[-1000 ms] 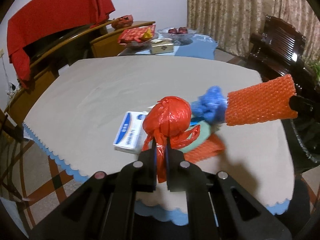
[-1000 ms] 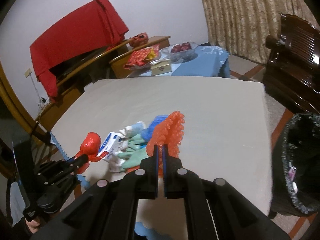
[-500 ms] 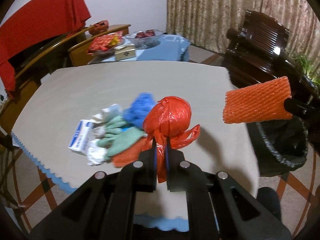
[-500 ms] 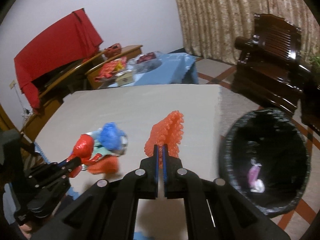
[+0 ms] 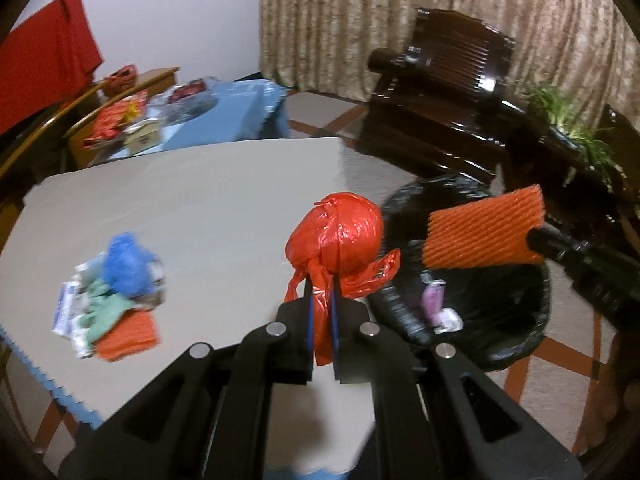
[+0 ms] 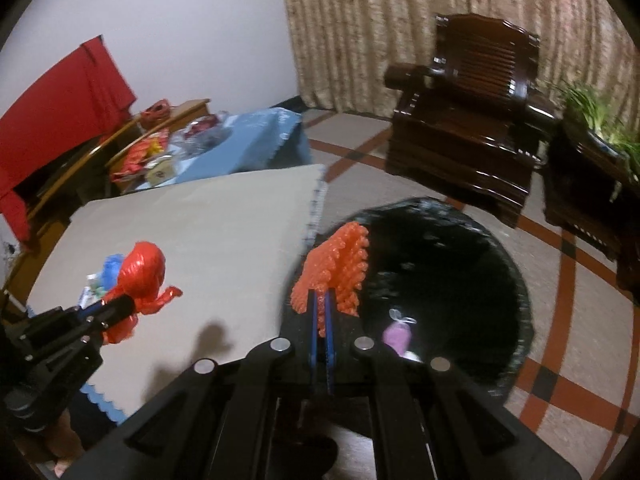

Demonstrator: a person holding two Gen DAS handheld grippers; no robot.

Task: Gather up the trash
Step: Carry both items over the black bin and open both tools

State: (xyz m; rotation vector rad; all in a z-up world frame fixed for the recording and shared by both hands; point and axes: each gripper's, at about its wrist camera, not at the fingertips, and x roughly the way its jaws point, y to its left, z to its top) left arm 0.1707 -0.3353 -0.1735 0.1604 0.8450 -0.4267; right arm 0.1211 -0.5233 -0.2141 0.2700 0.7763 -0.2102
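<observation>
The left gripper (image 5: 322, 308) clamps the tail of a knotted red plastic bag (image 5: 336, 236) at the table's (image 5: 200, 200) edge. The right gripper (image 6: 322, 312) pinches orange foam netting (image 6: 336, 268) over the black-lined bin (image 6: 472, 248). Only the left view shows the remaining trash pile (image 5: 116, 292).

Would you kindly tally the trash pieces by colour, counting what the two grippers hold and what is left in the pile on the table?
Red or orange: 3 - knotted bag, foam net, net in the pile
Blue: 1 - wad
Green: 1 - glove
White: 1 - box
Total: 6 that can be told apart; the pile is blurred.
</observation>
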